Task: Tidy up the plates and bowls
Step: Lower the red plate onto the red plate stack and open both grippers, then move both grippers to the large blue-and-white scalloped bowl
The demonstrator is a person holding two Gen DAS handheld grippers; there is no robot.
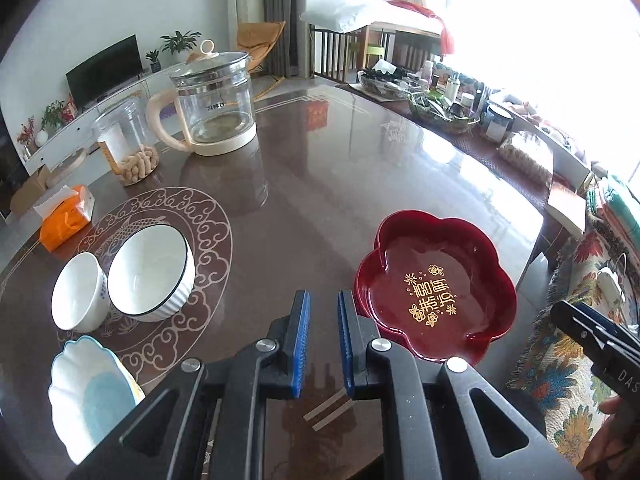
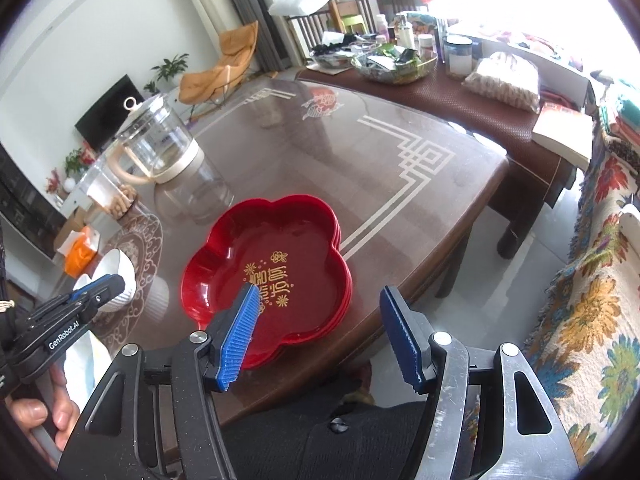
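Note:
A stack of red flower-shaped plates (image 1: 436,284) with gold writing sits near the table's right front edge; it also shows in the right wrist view (image 2: 276,264). Two white bowls, a small one (image 1: 78,292) and a larger ribbed one (image 1: 150,270), stand at the left. A white and blue scalloped dish (image 1: 90,396) lies at the front left. My left gripper (image 1: 323,300) is empty, its jaws a narrow gap apart, above the table left of the plates. My right gripper (image 2: 320,320) is open and empty over the plates' near edge.
A glass kettle (image 1: 214,108) with a cream handle stands at the back of the glass-topped table (image 1: 320,180). A clear jar of peanuts (image 1: 128,144) and an orange tissue pack (image 1: 66,216) are at the left. A cluttered side table (image 2: 460,92) and a floral sofa (image 2: 592,300) lie to the right.

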